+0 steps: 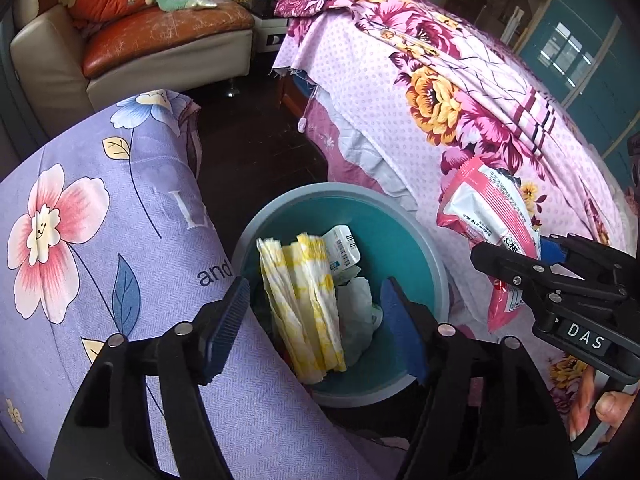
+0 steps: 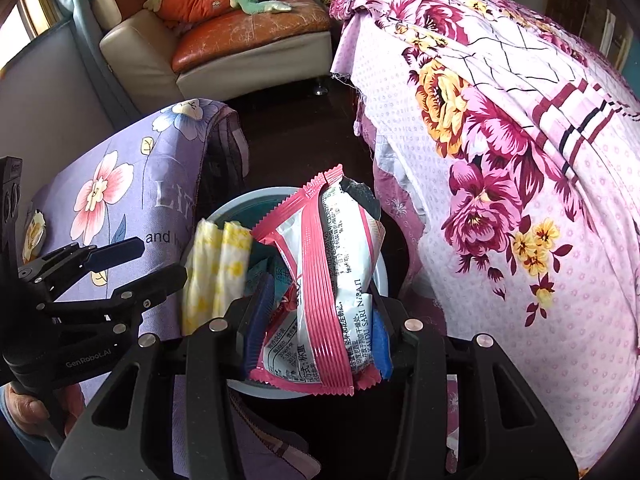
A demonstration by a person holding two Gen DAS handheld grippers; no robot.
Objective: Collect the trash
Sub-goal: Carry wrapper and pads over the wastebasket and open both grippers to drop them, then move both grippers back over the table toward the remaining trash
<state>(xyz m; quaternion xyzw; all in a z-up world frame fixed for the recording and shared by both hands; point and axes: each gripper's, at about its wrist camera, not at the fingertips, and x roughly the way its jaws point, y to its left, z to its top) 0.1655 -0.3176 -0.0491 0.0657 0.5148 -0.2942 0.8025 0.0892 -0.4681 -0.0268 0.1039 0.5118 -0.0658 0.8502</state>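
Observation:
A round teal trash bin (image 1: 404, 236) stands on the dark floor between two beds. It holds a folded yellow-and-white paper (image 1: 304, 300), a white crumpled tissue (image 1: 358, 320) and a small barcode label (image 1: 342, 246). My left gripper (image 1: 316, 324) is open and empty just above the bin. My right gripper (image 2: 320, 332) is shut on a pink-and-white snack wrapper (image 2: 324, 280) and holds it over the bin (image 2: 224, 210). The wrapper (image 1: 484, 212) and right gripper (image 1: 516, 260) also show in the left wrist view, to the right of the bin. The left gripper (image 2: 156, 264) shows at the left of the right wrist view.
A purple floral bedspread (image 1: 100, 240) lies left of the bin, a pink floral bedspread (image 1: 460, 100) right of it. A beige sofa with an orange cushion (image 1: 160, 36) and plush toys stands at the back. Dark floor (image 1: 248, 136) runs between the beds.

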